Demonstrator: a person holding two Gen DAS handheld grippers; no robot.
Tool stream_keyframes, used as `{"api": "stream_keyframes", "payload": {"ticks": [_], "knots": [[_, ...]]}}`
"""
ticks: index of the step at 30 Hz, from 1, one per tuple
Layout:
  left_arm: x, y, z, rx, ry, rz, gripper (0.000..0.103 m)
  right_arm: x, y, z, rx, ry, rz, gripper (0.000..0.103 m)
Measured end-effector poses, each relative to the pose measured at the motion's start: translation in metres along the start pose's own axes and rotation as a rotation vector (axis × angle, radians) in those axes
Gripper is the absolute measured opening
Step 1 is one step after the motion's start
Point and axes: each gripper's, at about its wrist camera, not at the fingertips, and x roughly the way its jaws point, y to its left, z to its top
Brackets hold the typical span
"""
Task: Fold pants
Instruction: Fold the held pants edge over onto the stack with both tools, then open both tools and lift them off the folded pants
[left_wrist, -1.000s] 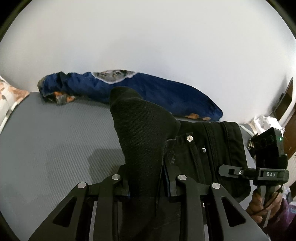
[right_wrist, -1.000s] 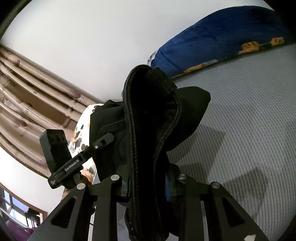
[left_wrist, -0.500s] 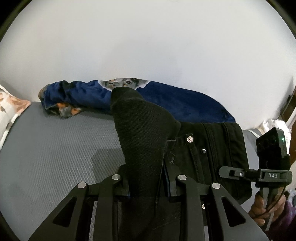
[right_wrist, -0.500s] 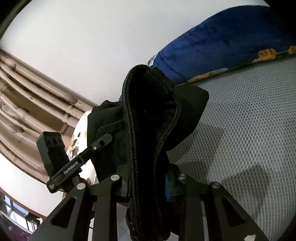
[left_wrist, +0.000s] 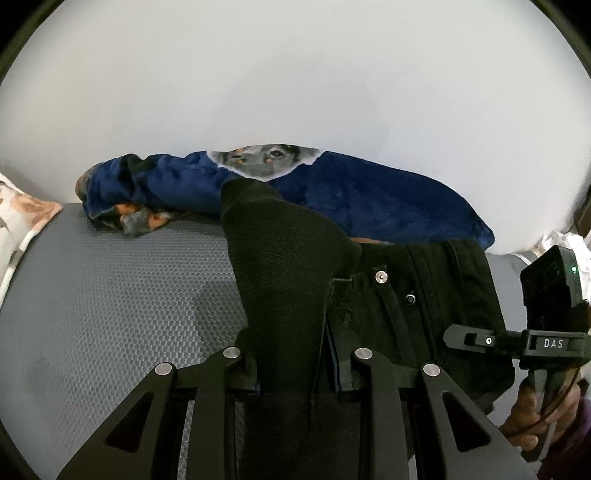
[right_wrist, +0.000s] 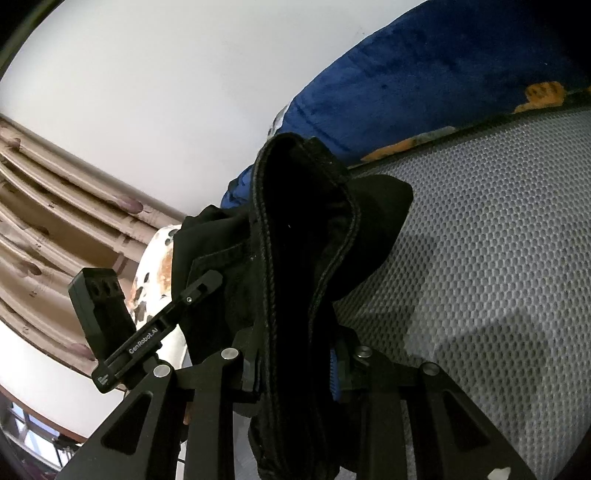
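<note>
The black pants (left_wrist: 284, 266) hang lifted above the grey textured bed surface (left_wrist: 110, 295). My left gripper (left_wrist: 295, 369) is shut on a bunched fold of the pants; the waist with its rivets (left_wrist: 380, 276) stretches to the right toward my right gripper (left_wrist: 476, 338). In the right wrist view my right gripper (right_wrist: 295, 369) is shut on the thick waistband edge of the pants (right_wrist: 306, 229), which stands up between the fingers. My left gripper (right_wrist: 199, 286) shows at the left, holding the same cloth.
A blue plush blanket with a dog print (left_wrist: 332, 192) lies along the white wall at the back of the bed, also in the right wrist view (right_wrist: 424, 85). A floral pillow (left_wrist: 18, 218) is at the left edge. Beige curtains (right_wrist: 55, 206) hang beyond.
Both grippers, still holding the pants, have tilted and moved lower toward the bed; the blue blanket sits lower and larger in the left view.
</note>
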Motion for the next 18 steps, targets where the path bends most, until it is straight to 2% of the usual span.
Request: {"api": "stream_keyframes", "payload": {"ticks": [18], "knots": [[0.040,0.009,0.000,0.060,0.039,0.047,0.027,-0.006,-0.006,-0.008,0.065,-0.016,-0.040,0.024]]}}
